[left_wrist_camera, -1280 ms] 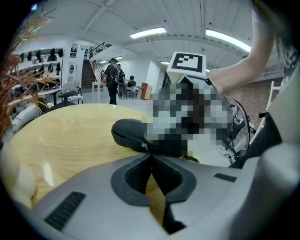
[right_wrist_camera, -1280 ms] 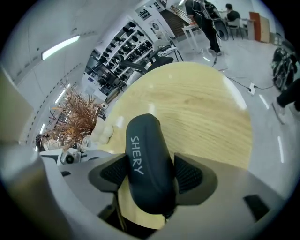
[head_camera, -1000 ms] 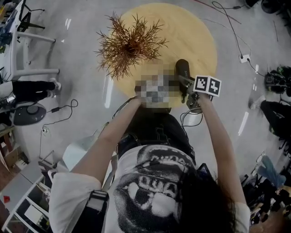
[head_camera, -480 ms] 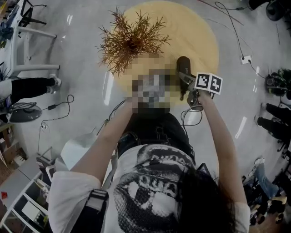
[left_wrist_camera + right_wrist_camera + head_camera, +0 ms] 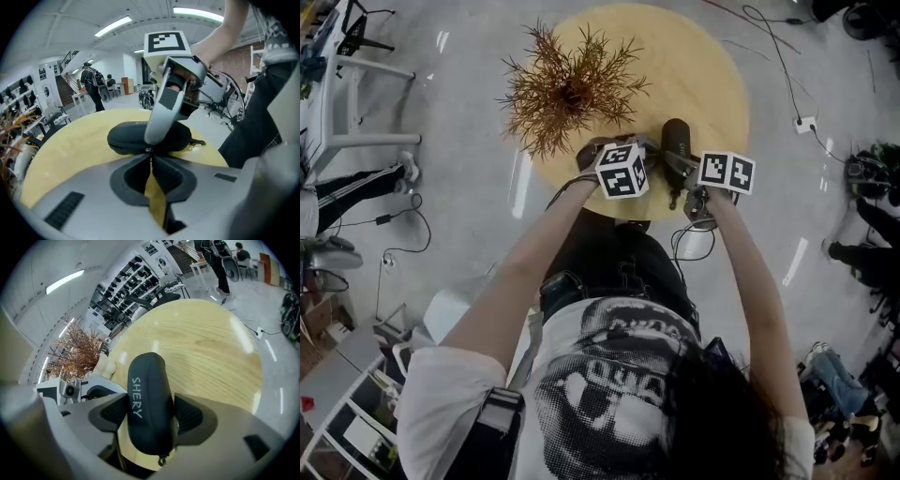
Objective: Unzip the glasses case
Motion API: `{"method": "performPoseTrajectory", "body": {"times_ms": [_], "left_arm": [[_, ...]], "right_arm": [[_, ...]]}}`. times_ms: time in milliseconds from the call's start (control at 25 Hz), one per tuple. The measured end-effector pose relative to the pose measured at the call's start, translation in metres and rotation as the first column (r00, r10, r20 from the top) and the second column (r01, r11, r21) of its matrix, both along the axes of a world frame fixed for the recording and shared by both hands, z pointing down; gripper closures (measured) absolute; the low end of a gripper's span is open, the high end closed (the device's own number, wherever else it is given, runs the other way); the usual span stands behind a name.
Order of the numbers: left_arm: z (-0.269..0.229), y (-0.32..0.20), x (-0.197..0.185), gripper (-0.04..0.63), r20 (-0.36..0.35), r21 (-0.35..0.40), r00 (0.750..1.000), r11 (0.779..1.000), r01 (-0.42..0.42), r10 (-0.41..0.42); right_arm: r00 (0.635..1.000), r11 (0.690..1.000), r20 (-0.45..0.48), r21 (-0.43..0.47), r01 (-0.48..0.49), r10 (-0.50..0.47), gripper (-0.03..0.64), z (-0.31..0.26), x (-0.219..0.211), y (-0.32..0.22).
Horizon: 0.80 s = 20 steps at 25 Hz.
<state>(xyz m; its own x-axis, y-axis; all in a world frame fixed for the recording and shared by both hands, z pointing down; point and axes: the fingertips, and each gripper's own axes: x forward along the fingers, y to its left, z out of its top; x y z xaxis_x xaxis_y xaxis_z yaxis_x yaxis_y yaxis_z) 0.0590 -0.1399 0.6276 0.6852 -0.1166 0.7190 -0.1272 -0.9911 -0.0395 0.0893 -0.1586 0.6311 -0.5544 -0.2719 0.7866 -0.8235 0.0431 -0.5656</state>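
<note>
A black glasses case (image 5: 676,136) marked SHERY lies on the round yellow wooden table (image 5: 694,66) near its front edge. My right gripper (image 5: 150,416) is shut on the case (image 5: 147,404), one pad on each long side. My left gripper (image 5: 150,152) reaches the case (image 5: 126,138) from the side, its jaw tips pressed together at the case's seam, on the small zipper pull. One finger of the right gripper (image 5: 161,117) crosses in front of the case there. In the head view the left gripper (image 5: 654,161) and right gripper (image 5: 680,176) meet at the case.
A dry brown spiky plant (image 5: 567,89) stands on the table's left part, close to my left arm. Cables (image 5: 694,246) trail on the grey floor below the table edge. A person's legs (image 5: 356,183) are at the far left.
The left gripper's marker cube now shows beside the case. The right gripper and the case have stayed in place. The person at the left has shifted.
</note>
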Motion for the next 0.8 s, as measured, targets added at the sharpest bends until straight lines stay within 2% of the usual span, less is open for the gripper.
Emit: {"method": "performPoseTrajectory", "body": {"times_ms": [120,200,320,640,800], "left_arm": [[-0.001,0.0,0.001,0.575,0.007,0.011,1.0,1.0,-0.012,0.012],[-0.001,0.0,0.0,0.575,0.016,0.02,1.0,1.0,-0.021,0.02],[0.001,0.001,-0.002,0.575,0.048,0.046,0.998,0.998,-0.042,0.04],[-0.002,0.026,0.001,0.575,0.035,0.026,0.997,0.997,-0.071,0.071],[-0.001,0.045,0.001,0.575,0.005,-0.016,0.999,0.999,-0.034,0.034]], "right_arm": [[1.0,1.0,-0.008,0.029,0.008,-0.008,0.313,-0.005,0.003,-0.01],[0.998,0.998,-0.03,0.037,0.047,-0.046,0.302,-0.007,0.002,-0.018],[0.994,0.996,-0.059,0.024,0.091,-0.089,0.328,-0.004,-0.004,-0.021],[1.0,1.0,-0.024,0.011,-0.001,0.001,0.333,-0.003,-0.002,-0.021],[0.996,0.996,0.023,-0.022,-0.09,0.09,0.336,-0.001,-0.002,-0.022]]}}
